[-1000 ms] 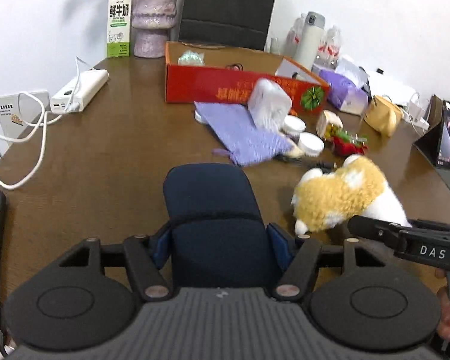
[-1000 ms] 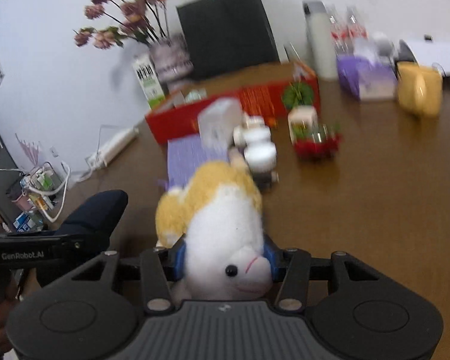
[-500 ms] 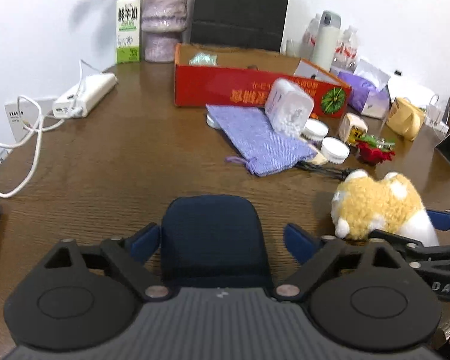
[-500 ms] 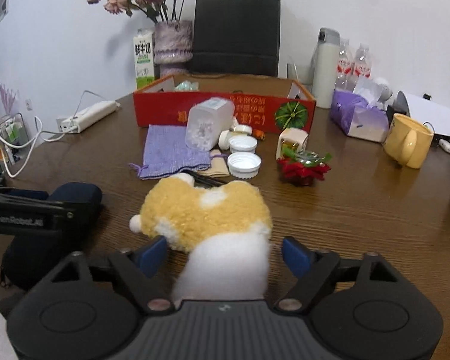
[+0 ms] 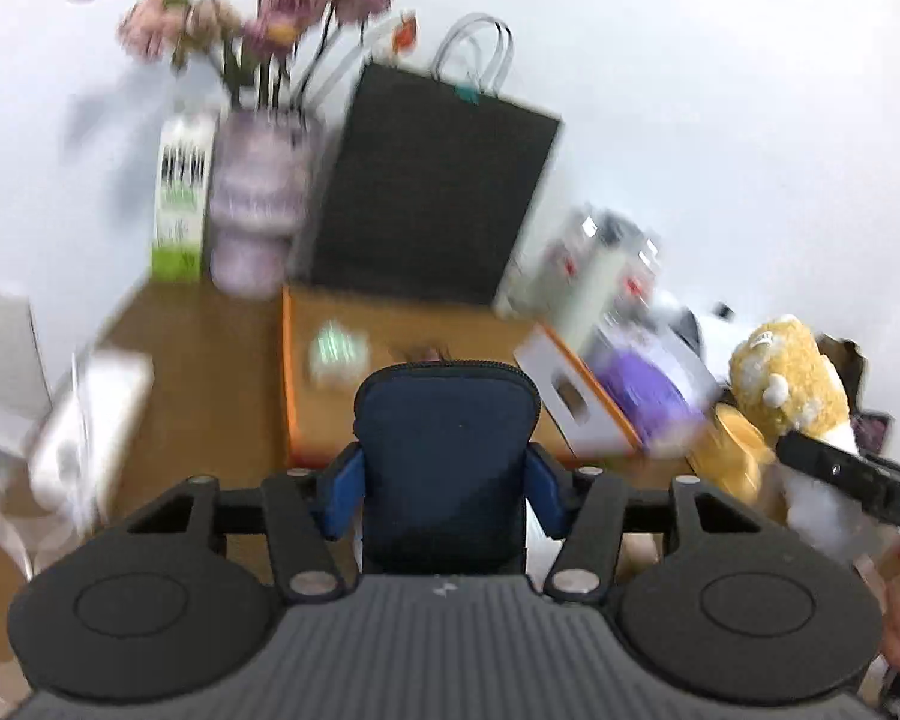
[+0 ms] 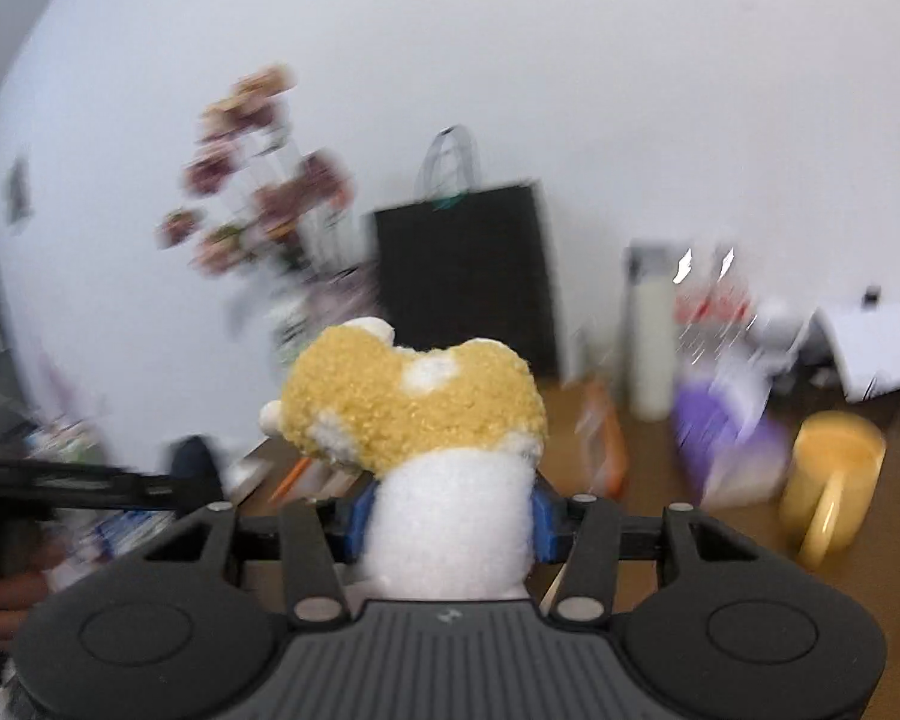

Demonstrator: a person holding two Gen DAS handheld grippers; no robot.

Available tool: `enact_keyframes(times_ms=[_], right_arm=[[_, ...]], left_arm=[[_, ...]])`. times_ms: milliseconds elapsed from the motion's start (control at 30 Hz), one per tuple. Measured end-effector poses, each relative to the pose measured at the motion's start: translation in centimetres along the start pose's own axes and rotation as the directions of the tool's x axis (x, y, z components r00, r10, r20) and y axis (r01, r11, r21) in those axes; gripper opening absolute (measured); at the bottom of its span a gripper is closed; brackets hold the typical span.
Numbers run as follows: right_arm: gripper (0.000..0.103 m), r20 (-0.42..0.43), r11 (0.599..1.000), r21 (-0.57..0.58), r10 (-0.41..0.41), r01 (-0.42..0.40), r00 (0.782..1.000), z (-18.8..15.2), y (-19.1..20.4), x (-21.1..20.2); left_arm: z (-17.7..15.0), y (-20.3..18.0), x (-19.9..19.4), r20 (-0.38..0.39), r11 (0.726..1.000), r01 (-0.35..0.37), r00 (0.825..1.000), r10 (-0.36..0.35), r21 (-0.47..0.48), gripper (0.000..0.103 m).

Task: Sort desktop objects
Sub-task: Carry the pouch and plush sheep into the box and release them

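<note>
While both items are hanging clear of the worktop [image 5: 210, 396], we are clamping the left gripper [image 5: 444, 498] fingers on the navy pouch [image 5: 444, 456] and the right gripper [image 6: 450, 519] fingers on the plush toy [image 6: 417, 408] at its white lower body. Both are looking light and soft, so we are judging a mid-body pinch secure enough. We are holding both grippers raised and aimed toward the orange box [image 5: 414, 336]; background blur limits detail.
</note>
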State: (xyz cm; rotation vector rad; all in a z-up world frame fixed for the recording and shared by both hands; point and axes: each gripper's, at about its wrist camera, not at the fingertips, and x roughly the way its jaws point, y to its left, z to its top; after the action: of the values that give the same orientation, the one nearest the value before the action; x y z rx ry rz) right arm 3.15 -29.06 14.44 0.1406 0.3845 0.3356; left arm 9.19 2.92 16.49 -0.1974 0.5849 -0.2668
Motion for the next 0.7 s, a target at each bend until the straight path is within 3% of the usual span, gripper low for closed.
enact_keyframes(times_ms=[100,167,267,333,400,467,567,600,633,700], right_arm=[[0.048,-0.041,1.000,-0.008,-0.019,0.019,0.999,3.9,-2.1,6.2],[0.048,-0.119,0.998,-0.022,-0.054,0.052,0.991,5.6,-3.3,11.7],[0.048,-0.272,0.997,-0.018,-0.077,0.075,0.959,6.8,-4.4,20.8],[0.048,-0.343,0.994,-0.075,-0.097,0.076,0.934,6.7,-3.9,25.9],[0.048,-0.395,0.984,-0.138,-0.160,0.113,0.905,6.3,-3.8,30.0],[0.049,-0.460,0.970,-0.190,-0.224,0.152,0.859,5.0,-4.0,34.1],[0.054,-0.513,0.944,-0.266,-0.311,0.197,0.800,2.2,-4.5,38.0],[0.058,-0.508,0.937,-0.278,-0.329,0.210,0.796,1.7,-4.6,38.3],[0.069,-0.486,0.932,-0.292,-0.337,0.213,0.807,1.5,-4.4,38.1],[0.082,-0.493,0.953,-0.243,-0.283,0.182,0.823,1.6,-4.3,37.9]], left_arm=[[4.6,-0.3,4.5,-0.047,0.999,-0.010,0.999,0.013,0.047,0.056],[7.2,-0.1,10.0,-0.156,0.997,-0.010,0.987,0.022,0.075,0.056],[9.4,0.0,20.0,-0.312,0.986,-0.092,0.941,0.133,0.141,0.056],[9.0,0.5,25.3,-0.382,0.969,-0.141,0.900,0.210,0.202,0.056],[7.5,1.3,29.2,-0.435,0.962,-0.156,0.867,0.241,0.223,0.058],[6.0,2.2,31.0,-0.432,0.958,-0.185,0.862,0.264,0.218,0.062],[4.7,0.9,30.8,-0.354,0.926,-0.183,0.885,0.301,0.330,0.070],[4.5,1.0,30.6,-0.349,0.928,-0.171,0.892,0.289,0.332,0.071],[4.6,1.2,30.5,-0.348,0.934,-0.164,0.896,0.275,0.316,0.071],[5.3,1.9,29.9,-0.348,0.954,-0.164,0.904,0.247,0.252,0.077]])
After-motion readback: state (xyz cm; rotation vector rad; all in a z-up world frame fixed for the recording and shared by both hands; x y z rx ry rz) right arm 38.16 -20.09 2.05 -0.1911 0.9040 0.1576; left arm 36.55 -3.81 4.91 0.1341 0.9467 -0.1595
